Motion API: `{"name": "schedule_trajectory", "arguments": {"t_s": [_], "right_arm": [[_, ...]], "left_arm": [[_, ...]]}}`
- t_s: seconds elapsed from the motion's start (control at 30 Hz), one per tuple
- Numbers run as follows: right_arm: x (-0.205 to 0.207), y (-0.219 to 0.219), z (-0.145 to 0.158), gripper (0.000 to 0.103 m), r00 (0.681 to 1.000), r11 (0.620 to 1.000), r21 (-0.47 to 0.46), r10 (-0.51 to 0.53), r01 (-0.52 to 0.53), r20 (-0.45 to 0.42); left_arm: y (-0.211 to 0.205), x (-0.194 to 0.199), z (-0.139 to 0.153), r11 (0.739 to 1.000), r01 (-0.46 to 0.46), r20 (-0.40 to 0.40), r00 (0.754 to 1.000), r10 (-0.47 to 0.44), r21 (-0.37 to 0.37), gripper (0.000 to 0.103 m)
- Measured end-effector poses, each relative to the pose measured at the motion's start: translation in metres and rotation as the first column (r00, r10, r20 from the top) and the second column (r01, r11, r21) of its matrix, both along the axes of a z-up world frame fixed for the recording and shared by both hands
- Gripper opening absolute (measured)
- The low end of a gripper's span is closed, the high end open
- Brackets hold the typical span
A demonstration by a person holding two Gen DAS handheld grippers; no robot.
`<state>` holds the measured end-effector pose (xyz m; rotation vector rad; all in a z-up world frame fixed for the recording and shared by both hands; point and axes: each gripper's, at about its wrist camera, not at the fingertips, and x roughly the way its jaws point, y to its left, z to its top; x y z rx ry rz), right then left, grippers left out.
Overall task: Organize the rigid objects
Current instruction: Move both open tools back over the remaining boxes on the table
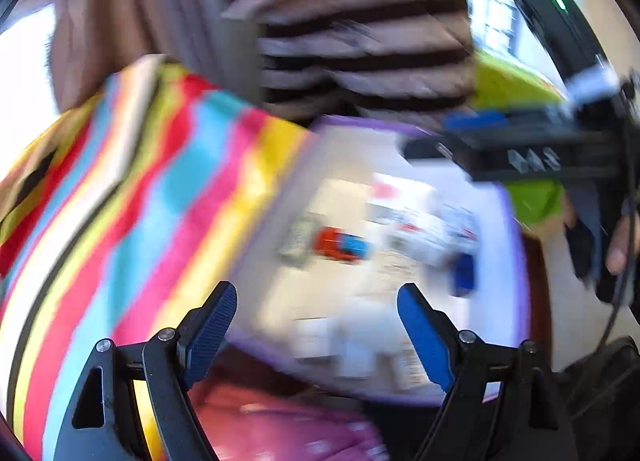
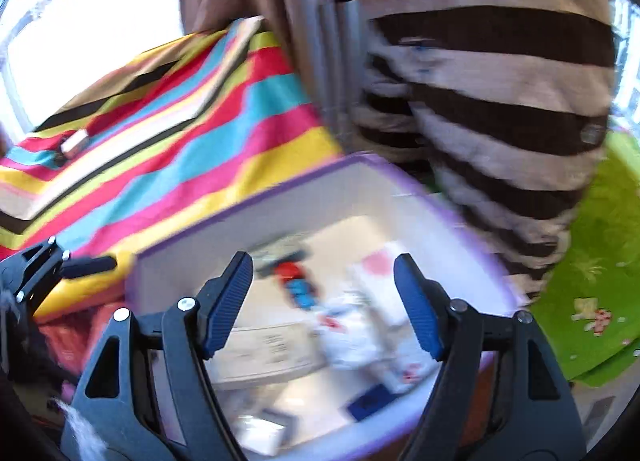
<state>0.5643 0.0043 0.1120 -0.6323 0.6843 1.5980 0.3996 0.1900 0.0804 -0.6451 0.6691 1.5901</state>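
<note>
Both the left gripper point(image 1: 316, 311) and right gripper point(image 2: 324, 293) gape empty over the purple-rimmed box point(image 2: 248, 201), whose small cartons at twelve o'clock look light, stiff, best pinched across flat sides.

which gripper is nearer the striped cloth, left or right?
Left. The left gripper hangs at the purple-rimmed box's edge, one of its fingers over the striped cloth. The right gripper sits over the box interior.

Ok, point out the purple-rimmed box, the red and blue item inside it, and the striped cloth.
purple-rimmed box point(image 2: 248, 201), right wrist view, on its far-left rim.
red and blue item point(image 1: 340, 247), left wrist view, on its middle, blurred.
striped cloth point(image 2: 224, 129), right wrist view, on a blue stripe.
</note>
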Motion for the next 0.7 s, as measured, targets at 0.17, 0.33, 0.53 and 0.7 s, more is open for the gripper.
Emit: {"name": "schedule_trajectory", "arguments": {"t_s": [0.17, 0.33, 0.53, 0.7], "right_arm": [[-0.092, 0.011, 0.013, 0.076, 0.975, 0.975, 0.001, 0.223, -0.223, -0.003], [-0.202, 0.022, 0.023, 0.078, 0.896, 0.896, 0.012, 0.444, -0.444, -0.003], [-0.32, 0.075, 0.022, 0.078, 0.834, 0.836, -0.016, 0.545, -0.548, -0.09], [-0.403, 0.133, 0.01, 0.08, 0.832, 0.839, -0.067, 0.52, -0.54, -0.19]], "left_arm": [[-0.059, -0.089, 0.025, 0.958, -0.264, -0.059, 0.961, 0.272, 0.112, 0.085], [-0.124, -0.194, 0.032, 0.847, -0.516, -0.131, 0.837, 0.531, 0.129, 0.086], [-0.2, -0.315, 0.022, 0.623, -0.776, -0.023, 0.624, 0.781, 0.102, 0.089], [-0.239, -0.376, -0.01, 0.468, -0.883, -0.028, 0.467, 0.884, 0.035, 0.089]]}}
